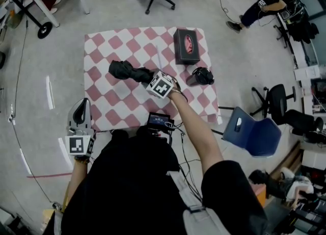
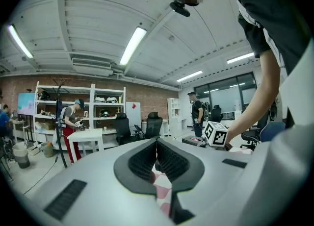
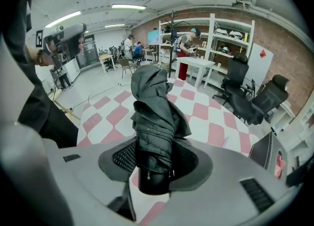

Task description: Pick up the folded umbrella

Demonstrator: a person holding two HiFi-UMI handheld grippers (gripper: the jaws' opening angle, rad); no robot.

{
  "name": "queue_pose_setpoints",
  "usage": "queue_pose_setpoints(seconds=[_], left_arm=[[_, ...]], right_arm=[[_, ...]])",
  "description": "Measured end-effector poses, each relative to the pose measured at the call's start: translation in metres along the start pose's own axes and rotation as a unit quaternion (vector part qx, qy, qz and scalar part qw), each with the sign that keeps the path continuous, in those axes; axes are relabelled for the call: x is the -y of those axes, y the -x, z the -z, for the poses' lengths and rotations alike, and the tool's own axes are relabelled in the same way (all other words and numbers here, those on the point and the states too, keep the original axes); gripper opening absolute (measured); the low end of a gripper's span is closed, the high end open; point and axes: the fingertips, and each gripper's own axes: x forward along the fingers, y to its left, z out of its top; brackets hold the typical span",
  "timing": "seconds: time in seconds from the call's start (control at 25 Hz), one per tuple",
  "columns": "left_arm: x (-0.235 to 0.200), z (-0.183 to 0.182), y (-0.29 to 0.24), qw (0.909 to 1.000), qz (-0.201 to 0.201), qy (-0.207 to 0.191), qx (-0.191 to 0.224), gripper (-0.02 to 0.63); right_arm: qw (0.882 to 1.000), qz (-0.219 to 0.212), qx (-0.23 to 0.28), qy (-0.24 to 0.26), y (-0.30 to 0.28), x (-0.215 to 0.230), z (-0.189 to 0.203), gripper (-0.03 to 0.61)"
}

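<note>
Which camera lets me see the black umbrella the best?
The right gripper view. The umbrella fills the middle, clamped in the right hand-held gripper, with its folds clear. The head view shows the umbrella small and dark over the checkered cloth. The left gripper view does not show it.

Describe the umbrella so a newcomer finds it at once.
Find the pink-and-white checked table. Near its middle, left of the black box, is a black folded umbrella, one end gripped in the right claw. It is the only long, crumpled fabric bundle there.
</note>
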Motion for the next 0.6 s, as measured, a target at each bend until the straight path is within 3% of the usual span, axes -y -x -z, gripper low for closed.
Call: queue_pose_setpoints(seconds=[0.6], left_arm=[[0.006,-0.019,-0.026,0.9987,0.04,-0.013,0.028,0.015]], right_arm=[[0.993,0.052,0.1,-0.024,0.062,-0.007,-0.043,0.178]])
